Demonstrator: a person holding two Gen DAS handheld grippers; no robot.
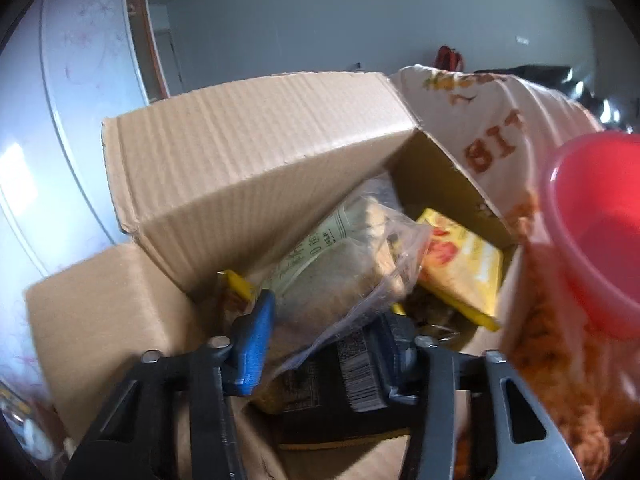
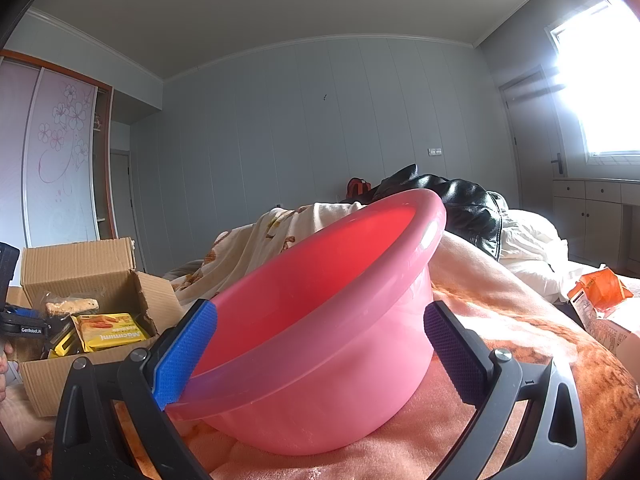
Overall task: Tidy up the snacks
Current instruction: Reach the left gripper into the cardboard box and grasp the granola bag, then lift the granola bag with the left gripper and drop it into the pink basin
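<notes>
inside the cardboard box [image 1: 248, 152], left gripper [image 1: 320, 344] straddles a clear snack bag [image 1: 340, 276].

Under me is a bed covered by an orange and cream blanket [image 2: 500, 320], rumpled into folds. A pink basin [image 2: 320, 320] sits tilted on it in front of my right jaws. To its left an open cardboard box [image 2: 80, 264] rests on the blanket. Farther back a black jacket [image 2: 460, 200] lies on the bedding, and an orange packet [image 2: 602, 286] lies at the right.
</notes>
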